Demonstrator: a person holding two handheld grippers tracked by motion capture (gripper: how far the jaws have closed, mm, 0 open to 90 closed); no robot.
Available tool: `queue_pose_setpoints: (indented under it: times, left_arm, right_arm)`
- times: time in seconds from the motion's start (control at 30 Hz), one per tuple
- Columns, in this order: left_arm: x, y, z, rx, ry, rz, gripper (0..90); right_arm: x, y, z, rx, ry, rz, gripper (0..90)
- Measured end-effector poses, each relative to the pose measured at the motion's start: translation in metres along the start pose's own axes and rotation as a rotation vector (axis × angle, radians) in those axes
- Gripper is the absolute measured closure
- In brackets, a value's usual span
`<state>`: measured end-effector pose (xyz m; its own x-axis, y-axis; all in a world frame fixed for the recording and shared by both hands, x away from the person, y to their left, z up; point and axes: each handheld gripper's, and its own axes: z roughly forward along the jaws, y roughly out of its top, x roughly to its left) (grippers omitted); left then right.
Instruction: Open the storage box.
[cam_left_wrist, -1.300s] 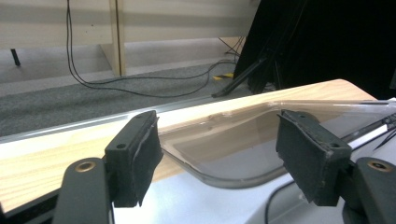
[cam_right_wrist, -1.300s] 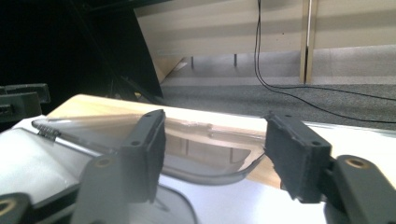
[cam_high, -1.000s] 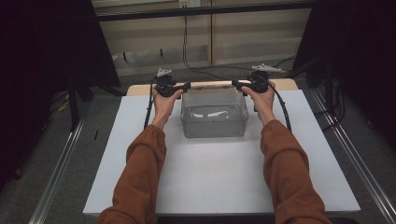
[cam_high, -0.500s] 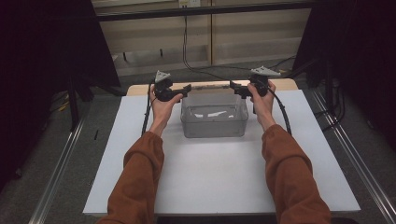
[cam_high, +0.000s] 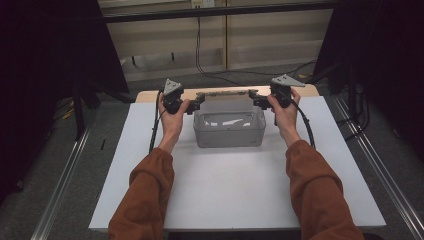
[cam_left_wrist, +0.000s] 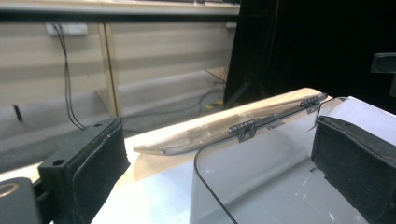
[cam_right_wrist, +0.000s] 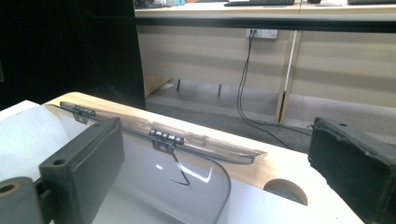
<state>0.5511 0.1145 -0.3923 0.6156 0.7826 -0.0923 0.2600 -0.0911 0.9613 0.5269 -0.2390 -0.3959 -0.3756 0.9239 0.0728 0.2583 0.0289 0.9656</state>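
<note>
Clear box (cam_high: 229, 129) with hinged lid (cam_left_wrist: 243, 122) back — hinges plain up close — between two wide-open, empty hand-held grippers.

Wide-open right tongs (cam_right_wrist: 224, 172) w/ clear hinged box (cam_right_wrist: 187, 186) between (lid (cam_right_wrist: 187, 142) folded back)

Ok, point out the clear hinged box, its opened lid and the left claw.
clear hinged box (cam_high: 229, 135): high view, on its front wall.
opened lid (cam_left_wrist: 205, 133): left gripper view, on the flat panel lying behind the box.
left claw (cam_high: 196, 104): high view, midway between its fingertips.
</note>
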Motion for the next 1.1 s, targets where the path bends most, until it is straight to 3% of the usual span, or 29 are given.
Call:
queue_pose_setpoints:
  times: [0.07,0.33,0.5,0.6,0.8,0.97,1.1]
  left_arm:
    - [-0.002,-0.001,-0.004,-0.007,0.003,0.019,4.0]
    - [-0.008,-0.008,-0.016,-0.049,0.009,0.011,4.4]
    - [-0.013,-0.009,-0.025,-0.069,-0.003,0.047,4.4]
    - [-0.015,-0.010,-0.029,-0.078,-0.009,0.027,4.4]
    - [-0.019,-0.014,-0.042,-0.079,0.005,0.015,4.3]
    - [-0.023,-0.019,-0.054,-0.075,0.019,0.039,4.4]
    - [-0.025,-0.021,-0.064,-0.102,0.015,0.014,4.4]
  right_arm:
    - [0.002,0.000,-0.005,-0.010,-0.006,-0.008,2.4]
    - [0.015,-0.002,-0.023,-0.045,0.012,-0.022,0.9]
    - [0.024,-0.004,-0.033,-0.055,0.004,-0.050,0.1]
    - [0.030,-0.006,-0.039,-0.076,0.008,-0.049,0.0]
    - [0.031,-0.012,-0.048,-0.073,-0.010,-0.053,0.1]
    - [0.028,-0.019,-0.058,-0.076,-0.022,-0.035,0.0]
    - [0.027,-0.025,-0.068,-0.077,-0.025,-0.042,0.0]
